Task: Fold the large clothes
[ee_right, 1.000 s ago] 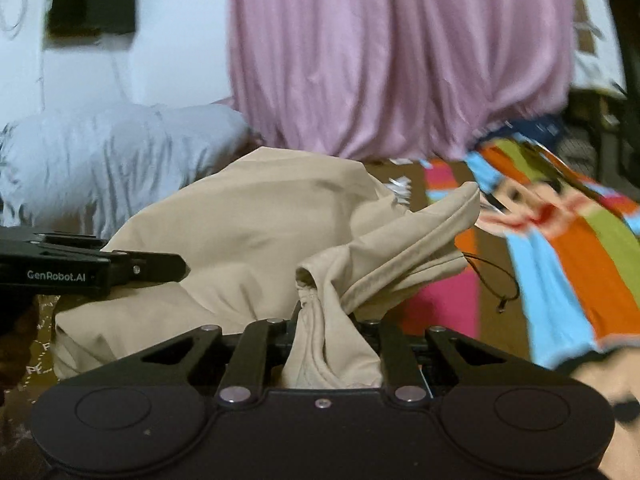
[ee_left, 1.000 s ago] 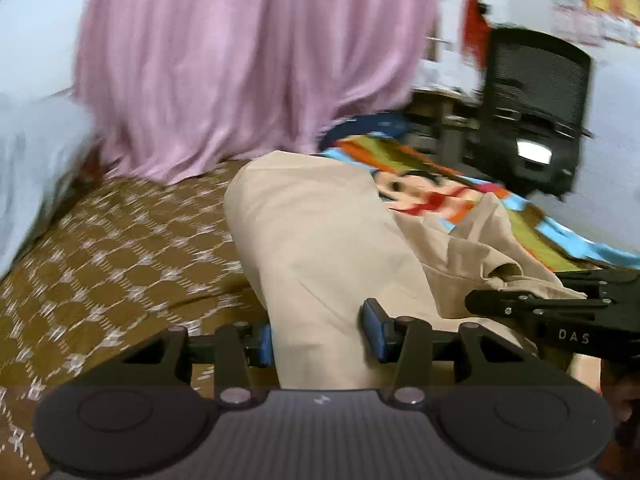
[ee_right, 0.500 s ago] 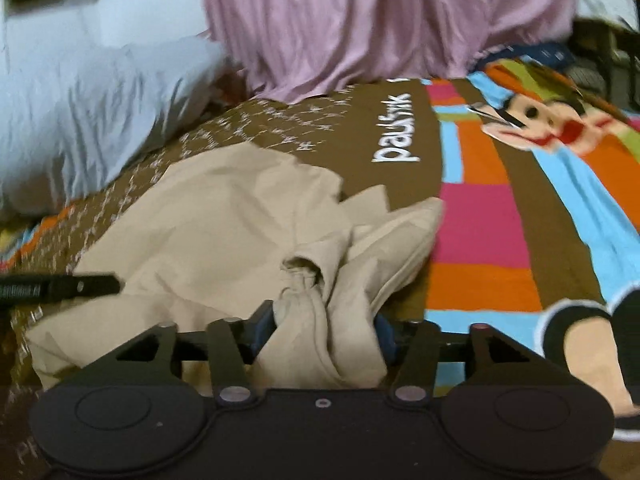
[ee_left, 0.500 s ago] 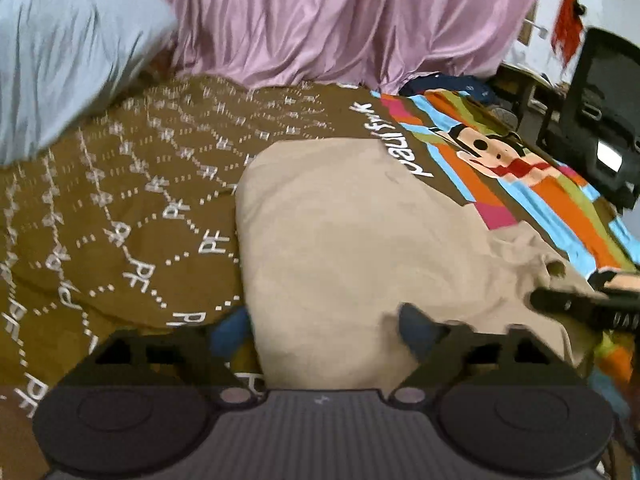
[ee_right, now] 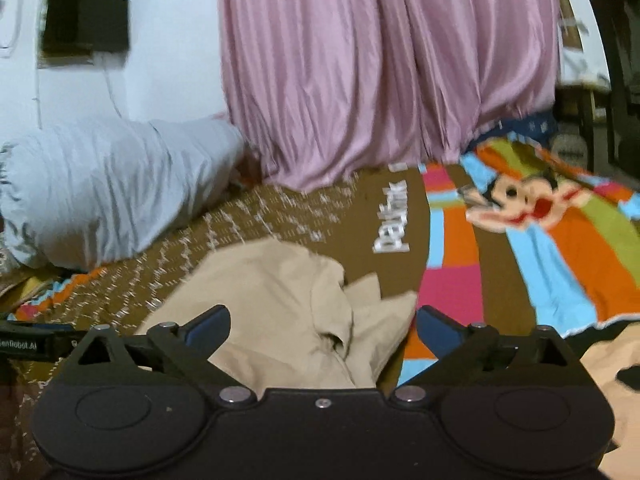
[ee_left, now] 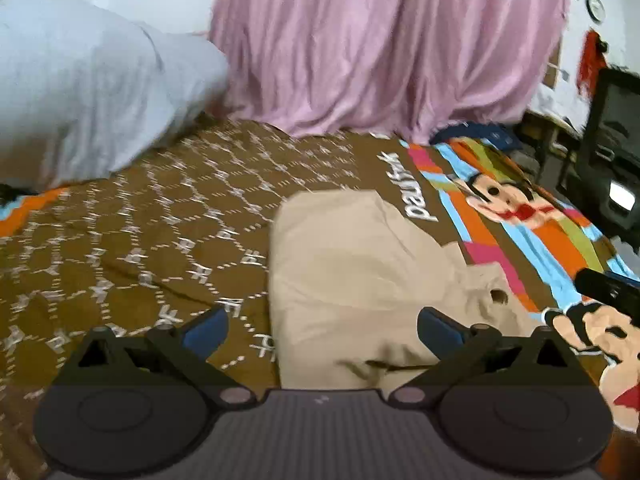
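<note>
A beige garment (ee_left: 352,276) lies folded on the patterned bedspread (ee_left: 132,248). In the left wrist view my left gripper (ee_left: 322,326) hovers over its near edge, jaws still opening, blue pads wide apart and not pressing the cloth. The right gripper's tip (ee_left: 608,286) shows at the right edge. In the right wrist view the same garment (ee_right: 272,304) lies bunched with loose flaps at its right side. My right gripper (ee_right: 322,324) stands over it with jaws opening wide, the fabric lying free between the pads. The left gripper's tip (ee_right: 28,344) shows at the far left.
A pink curtain (ee_left: 384,48) hangs behind the bed. A grey-white pillow (ee_left: 88,92) lies at the back left. A black office chair (ee_left: 616,152) and a desk stand to the right of the bed. The bedspread's striped cartoon part (ee_right: 540,240) extends to the right.
Both grippers went from shut on the beige garment to wide open and let it go. The lifted cloth dropped flat onto the bed, and both cameras drew back.
</note>
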Demonstrator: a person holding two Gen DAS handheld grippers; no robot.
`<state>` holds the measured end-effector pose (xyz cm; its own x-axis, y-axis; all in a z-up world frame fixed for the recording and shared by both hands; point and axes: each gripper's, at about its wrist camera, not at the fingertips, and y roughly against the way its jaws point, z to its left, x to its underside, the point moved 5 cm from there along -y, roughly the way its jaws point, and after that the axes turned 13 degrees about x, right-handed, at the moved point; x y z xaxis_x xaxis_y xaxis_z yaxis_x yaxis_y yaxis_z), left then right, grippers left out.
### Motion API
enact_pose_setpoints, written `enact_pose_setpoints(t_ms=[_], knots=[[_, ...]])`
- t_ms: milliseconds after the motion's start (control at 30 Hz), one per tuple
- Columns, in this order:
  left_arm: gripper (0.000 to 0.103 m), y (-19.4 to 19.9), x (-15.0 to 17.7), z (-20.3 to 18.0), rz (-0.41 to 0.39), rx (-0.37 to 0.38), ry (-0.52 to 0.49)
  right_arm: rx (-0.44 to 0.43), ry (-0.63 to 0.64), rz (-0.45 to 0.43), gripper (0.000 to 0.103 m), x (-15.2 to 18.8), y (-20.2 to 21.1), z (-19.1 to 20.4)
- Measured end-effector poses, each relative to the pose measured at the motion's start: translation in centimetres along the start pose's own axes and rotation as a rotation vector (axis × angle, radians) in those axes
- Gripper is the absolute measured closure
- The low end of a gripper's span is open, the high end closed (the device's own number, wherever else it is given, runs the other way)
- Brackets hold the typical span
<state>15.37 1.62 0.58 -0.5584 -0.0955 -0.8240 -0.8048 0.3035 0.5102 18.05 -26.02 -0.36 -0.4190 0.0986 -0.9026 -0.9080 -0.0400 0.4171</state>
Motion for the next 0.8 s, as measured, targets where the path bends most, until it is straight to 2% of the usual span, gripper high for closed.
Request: enact_pose_setpoints(t_ms=[267,433,567,700,800], knots=[[0.001,7.2,-0.2,-1.8,-0.099,-0.099,0.007,-0.034,0.037,-0.139,0.001,-0.7,7.4,0.7],[0.001,10.6,2.4,-2.7,-0.12,-0.16,0.0,-0.004,0.065,-0.213,0.001,0.3,11.4,0.7],[0.001,11.9,6.1,-3.0,-0.149,-0.182,0.024,0.008,0.073,-0.216,0.001,2.0,13.7,0.9],[0.001,10.4,7.3,-3.3,-0.086,-0.16,0.016,0.033,0.075,-0.193,0.001,4.0,15.0,1.0],[0.001,9.7,7.8,-3.2,-0.076,-0.144,0.034,0.036,0.097,-0.16,0.001,4.9,14.6,1.3]])
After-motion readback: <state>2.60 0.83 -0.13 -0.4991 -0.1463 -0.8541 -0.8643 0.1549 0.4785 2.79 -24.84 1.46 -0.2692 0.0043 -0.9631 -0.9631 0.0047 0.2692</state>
